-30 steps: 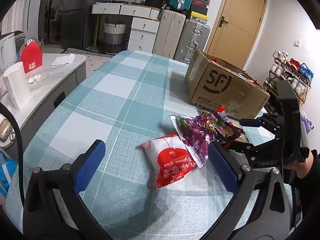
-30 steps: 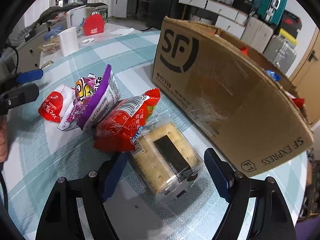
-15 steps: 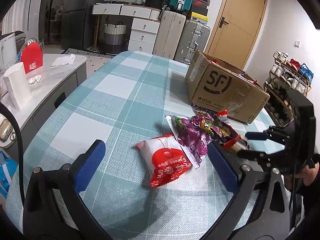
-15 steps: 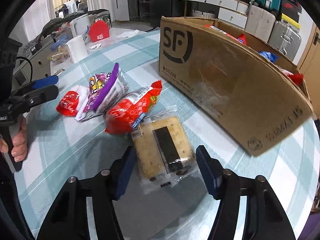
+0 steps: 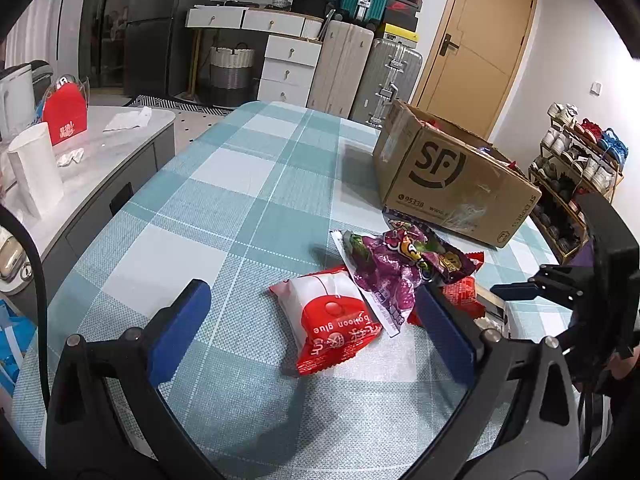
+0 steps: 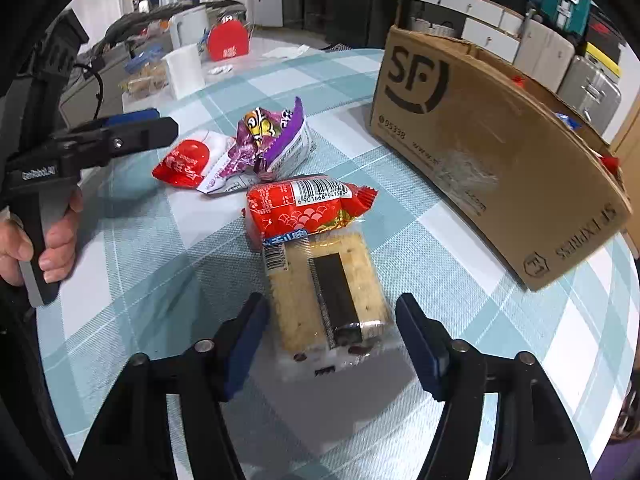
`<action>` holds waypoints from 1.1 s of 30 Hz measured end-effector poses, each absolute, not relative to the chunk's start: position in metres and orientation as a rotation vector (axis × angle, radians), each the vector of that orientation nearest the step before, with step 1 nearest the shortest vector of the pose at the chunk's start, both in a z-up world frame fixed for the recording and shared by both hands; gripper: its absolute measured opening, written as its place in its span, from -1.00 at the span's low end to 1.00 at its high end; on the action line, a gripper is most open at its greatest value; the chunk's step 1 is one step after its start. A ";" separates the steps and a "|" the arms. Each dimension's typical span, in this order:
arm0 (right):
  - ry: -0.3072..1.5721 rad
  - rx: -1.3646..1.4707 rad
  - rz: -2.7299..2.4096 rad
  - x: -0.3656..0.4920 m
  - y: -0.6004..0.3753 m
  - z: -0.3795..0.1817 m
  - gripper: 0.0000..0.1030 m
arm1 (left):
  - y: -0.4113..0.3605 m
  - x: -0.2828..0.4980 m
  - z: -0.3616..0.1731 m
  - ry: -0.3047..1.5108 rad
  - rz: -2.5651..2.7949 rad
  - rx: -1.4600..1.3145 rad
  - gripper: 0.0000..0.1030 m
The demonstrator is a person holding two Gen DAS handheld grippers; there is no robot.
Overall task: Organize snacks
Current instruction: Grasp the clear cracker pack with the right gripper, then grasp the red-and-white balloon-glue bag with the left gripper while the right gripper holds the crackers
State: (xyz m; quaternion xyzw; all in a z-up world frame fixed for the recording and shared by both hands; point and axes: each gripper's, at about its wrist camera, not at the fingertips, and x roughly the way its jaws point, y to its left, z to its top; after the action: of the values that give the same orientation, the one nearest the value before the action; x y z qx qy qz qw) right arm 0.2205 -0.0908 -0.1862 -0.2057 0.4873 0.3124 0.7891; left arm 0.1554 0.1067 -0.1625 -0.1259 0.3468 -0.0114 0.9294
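Left wrist view: left gripper [image 5: 312, 330] hung over the table [image 5: 248, 200] with jaws wide apart, holding nothing. Red-and-white packet [image 5: 334, 322] lay between them on the cloth, purple packet [image 5: 396, 268] overlapping its far side. SF box [image 5: 448, 172] sat by the table's far right edge.

Right wrist view: right gripper [image 6: 332, 340] straddled the cracker pack [image 6: 326, 292], jaws just reopened a bit, pads clear of it. Red barcode packet [image 6: 308, 206] touched the pack's far end.
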 end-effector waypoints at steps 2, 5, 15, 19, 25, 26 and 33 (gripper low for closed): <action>1.063 -0.408 0.694 0.227 -0.091 -0.188 0.34 | 0.107 0.155 -0.163 0.712 -0.021 -0.260 0.97; 1.057 -0.398 0.693 0.228 -0.091 -0.188 0.35 | 0.107 0.156 -0.164 0.717 -0.021 -0.261 0.97; 1.000 -0.176 0.545 0.210 -0.117 -0.179 0.15 | 0.109 0.164 -0.171 0.766 -0.025 -0.282 0.97; 0.964 -0.004 0.498 0.193 -0.140 -0.173 0.15 | 0.114 0.170 -0.179 0.807 -0.021 -0.313 0.97; 0.861 0.117 0.469 0.171 -0.159 -0.163 0.15 | 0.114 0.171 -0.180 0.817 0.011 -0.305 0.97; 0.845 0.122 0.468 0.169 -0.161 -0.160 0.15 | 0.113 0.172 -0.181 0.826 0.011 -0.299 0.97; 0.776 0.162 0.434 0.161 -0.170 -0.153 0.15 | 0.092 0.186 -0.190 0.921 0.022 -0.180 0.97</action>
State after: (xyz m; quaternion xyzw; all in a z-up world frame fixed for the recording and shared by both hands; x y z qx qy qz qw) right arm 0.1614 -0.1698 -0.1527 0.0782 0.3750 0.2099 0.8996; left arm 0.1860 0.0920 -0.1903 -0.0867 0.4436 0.0107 0.8920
